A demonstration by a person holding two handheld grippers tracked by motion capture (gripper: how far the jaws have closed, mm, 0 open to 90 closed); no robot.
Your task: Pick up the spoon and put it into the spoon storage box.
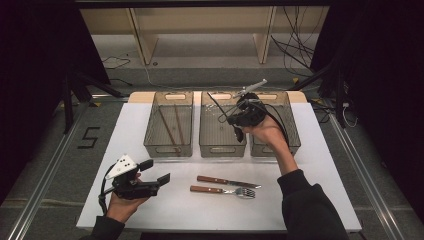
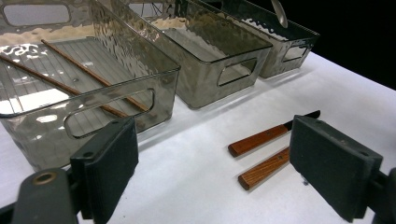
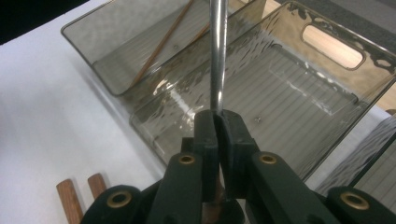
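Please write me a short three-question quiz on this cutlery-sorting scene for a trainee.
1. True or false: the left gripper is open and holds nothing.
2. Which bin holds the chopsticks: A left bin, B middle bin, C right bin?
3. What does the right gripper clamp?

Key: 1 true. 2 A. 3 A thin metal utensil, held over the middle bin; the knife and fork lie on the table.

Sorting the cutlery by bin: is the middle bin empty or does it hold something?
Empty. The middle bin shows a bare floor; the chopsticks lie in the left bin.
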